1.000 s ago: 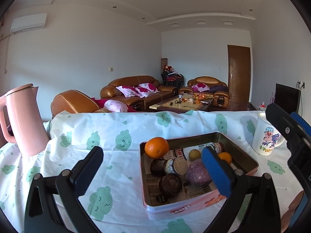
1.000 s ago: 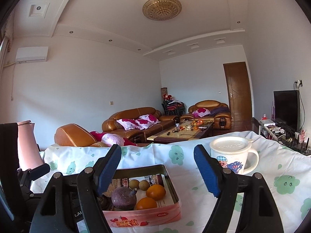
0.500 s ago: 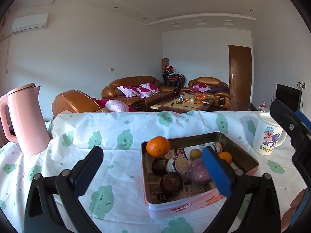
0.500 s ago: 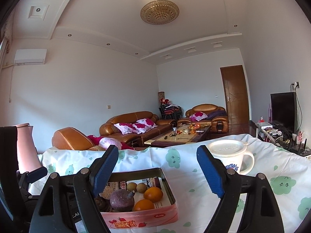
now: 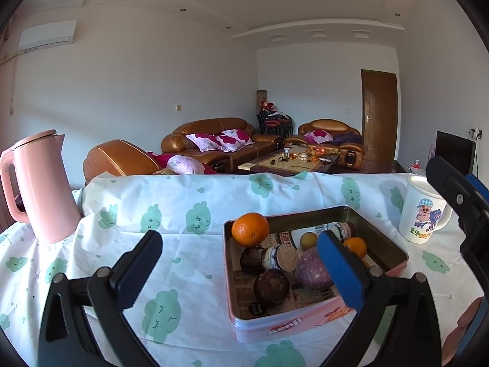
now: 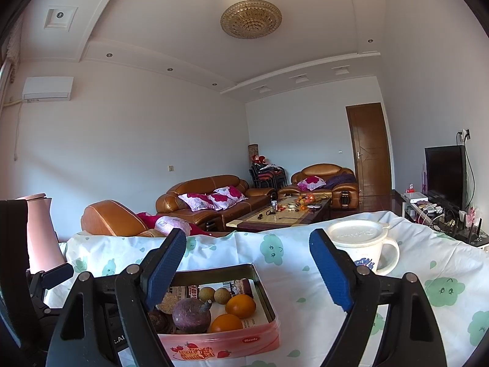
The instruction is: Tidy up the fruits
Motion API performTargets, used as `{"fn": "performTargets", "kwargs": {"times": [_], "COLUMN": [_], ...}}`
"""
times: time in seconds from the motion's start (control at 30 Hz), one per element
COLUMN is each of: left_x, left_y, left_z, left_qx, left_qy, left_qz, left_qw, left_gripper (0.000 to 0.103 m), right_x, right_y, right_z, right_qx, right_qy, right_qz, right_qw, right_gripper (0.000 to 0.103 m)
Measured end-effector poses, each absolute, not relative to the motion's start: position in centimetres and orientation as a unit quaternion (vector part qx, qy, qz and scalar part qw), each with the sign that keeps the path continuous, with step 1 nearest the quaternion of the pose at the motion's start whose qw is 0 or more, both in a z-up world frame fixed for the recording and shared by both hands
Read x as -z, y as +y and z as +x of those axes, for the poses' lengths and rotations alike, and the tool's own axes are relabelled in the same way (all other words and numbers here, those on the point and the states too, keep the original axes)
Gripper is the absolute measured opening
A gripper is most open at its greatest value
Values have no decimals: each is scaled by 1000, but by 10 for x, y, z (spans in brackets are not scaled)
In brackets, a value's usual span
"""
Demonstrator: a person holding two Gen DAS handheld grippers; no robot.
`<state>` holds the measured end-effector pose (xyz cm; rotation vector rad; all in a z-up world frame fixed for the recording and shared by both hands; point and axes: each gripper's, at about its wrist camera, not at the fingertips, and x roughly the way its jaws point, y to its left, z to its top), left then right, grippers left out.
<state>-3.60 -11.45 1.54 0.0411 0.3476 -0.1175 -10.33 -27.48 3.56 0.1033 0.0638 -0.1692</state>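
While both grippers are hanging above the near edge of the table, neither is carrying anything: the left gripper is spread wide, its right finger overlapping the tin in view, and the right gripper is likewise released, fingers well apart with only cloth and tin between them. That wide stance suits the round fruit, which needs room on both sides before a pinch.

Inside the tin, the fruits are lying loose together: a dark mangosteen nearest, a purple fruit just beside it, small oranges toward the right wall, and two pale round fruits behind them. Some packaged snacks are lying among them, so the sorting looks unfinished.

At the tin's far left corner an orange is perching above the rest, apparently on the rim, and could roll off if the tin is nudged.

Beyond the tin, a lidded mug is standing to its right and a pink kettle well off to its left, both clear of the working space.
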Motion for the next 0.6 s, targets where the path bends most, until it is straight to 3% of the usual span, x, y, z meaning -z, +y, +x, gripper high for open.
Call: {"fn": "performTargets", "kwargs": {"times": [0.6], "left_x": [-12], "left_y": [-113], "left_z": [-27], "left_qx": [60], "left_qy": [199], "left_qz": [16], "left_qw": [978], "left_gripper": [103], "right_x": [-34], "right_y": [-276], "right_z": [-101], "right_qx": [91], "right_qy": [40], "right_qz": [59], "right_qw": [993], "right_gripper": [85]}}
